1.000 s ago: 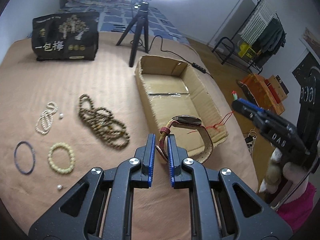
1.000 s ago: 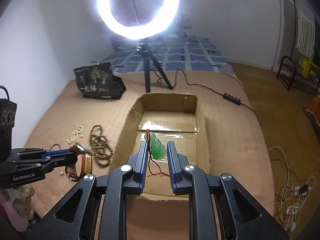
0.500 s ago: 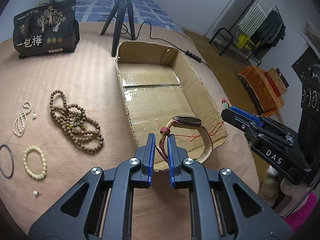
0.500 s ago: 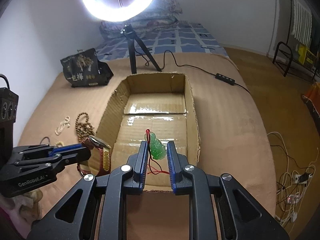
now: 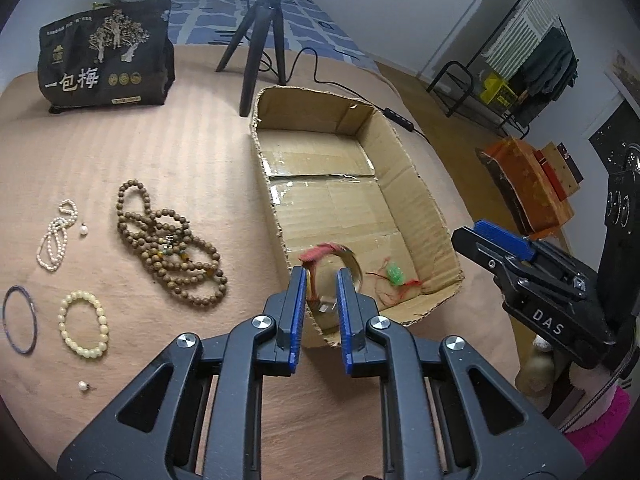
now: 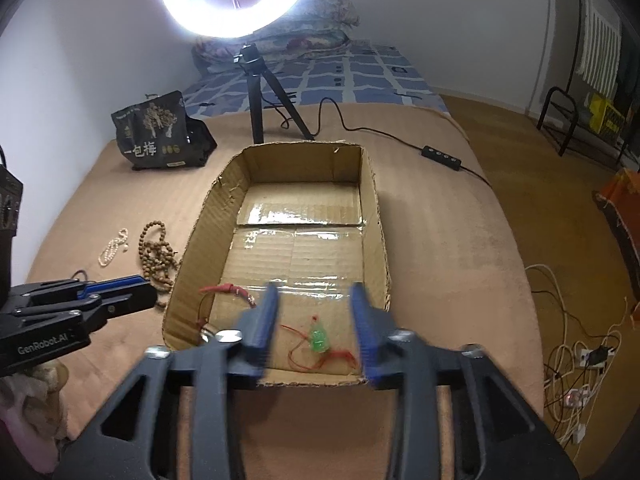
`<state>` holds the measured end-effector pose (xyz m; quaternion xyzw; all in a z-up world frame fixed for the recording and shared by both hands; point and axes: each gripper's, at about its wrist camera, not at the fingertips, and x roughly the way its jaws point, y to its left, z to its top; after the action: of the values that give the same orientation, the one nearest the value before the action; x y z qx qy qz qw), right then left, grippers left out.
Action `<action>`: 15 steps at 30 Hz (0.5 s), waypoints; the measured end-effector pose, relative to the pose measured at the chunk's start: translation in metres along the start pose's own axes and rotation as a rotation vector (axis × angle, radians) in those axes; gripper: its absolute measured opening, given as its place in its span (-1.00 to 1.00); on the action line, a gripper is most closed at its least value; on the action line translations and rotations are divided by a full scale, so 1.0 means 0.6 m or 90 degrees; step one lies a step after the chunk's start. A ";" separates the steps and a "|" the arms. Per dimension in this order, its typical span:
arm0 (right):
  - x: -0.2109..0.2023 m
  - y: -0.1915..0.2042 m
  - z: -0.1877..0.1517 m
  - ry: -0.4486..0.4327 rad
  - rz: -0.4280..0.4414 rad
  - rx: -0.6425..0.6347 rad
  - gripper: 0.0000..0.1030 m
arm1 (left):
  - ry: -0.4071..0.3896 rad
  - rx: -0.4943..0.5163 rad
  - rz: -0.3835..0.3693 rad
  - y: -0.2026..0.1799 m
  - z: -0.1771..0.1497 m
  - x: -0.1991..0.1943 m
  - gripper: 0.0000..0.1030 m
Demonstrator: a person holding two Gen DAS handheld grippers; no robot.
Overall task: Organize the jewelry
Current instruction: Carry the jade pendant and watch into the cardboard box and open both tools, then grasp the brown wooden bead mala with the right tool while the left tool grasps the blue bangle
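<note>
Dropping phase at the box (image 6: 200, 240), which sits mid-bed (image 5: 140, 152).

Right gripper (image 6: 314, 292): jaws opening. The pendant (image 6: 319, 339) lies free on the box floor by the near wall with its red cord loose around it, and no pad touches it.

Left gripper (image 5: 322, 276): pads close together, over the box's near-left corner. The watch (image 5: 320, 250) is blurred there. Cannot tell whether the strap is pinched or loose. In the right view it looks apart from the left tip.

Outside the box, on the bed's left side: beads (image 5: 172, 248), pearls (image 5: 54, 240), bracelet (image 5: 82, 330), bangle (image 5: 20, 320).

Judgement on doing the step well:
- Spread the right jaws fully before lifting, so the cord doesn't snag a pad.
- Lift straight up, clear of the near wall.
- Keep the left tips inside the rim and low when letting the watch go, away from the pendant's cord.
- Beads next, probably. Pinch several loops.
</note>
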<state>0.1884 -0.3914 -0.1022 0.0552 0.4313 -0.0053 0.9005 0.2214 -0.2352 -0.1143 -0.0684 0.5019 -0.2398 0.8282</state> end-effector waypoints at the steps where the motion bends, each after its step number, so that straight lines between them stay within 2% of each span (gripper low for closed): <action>1: 0.000 0.000 0.001 0.000 -0.001 0.000 -0.19 | -0.001 0.002 0.002 0.001 -0.001 -0.002 -0.76; 14: 0.000 0.025 0.008 -0.009 0.010 -0.009 -0.19 | -0.043 0.019 0.047 0.029 -0.003 -0.042 -0.76; 15: 0.001 0.030 0.010 -0.010 0.012 -0.012 -0.19 | -0.047 0.021 0.053 0.032 -0.002 -0.046 -0.68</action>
<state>0.1943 -0.3742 -0.0975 0.0511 0.4238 0.0069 0.9043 0.2159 -0.2051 -0.0995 -0.0428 0.4693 -0.2107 0.8565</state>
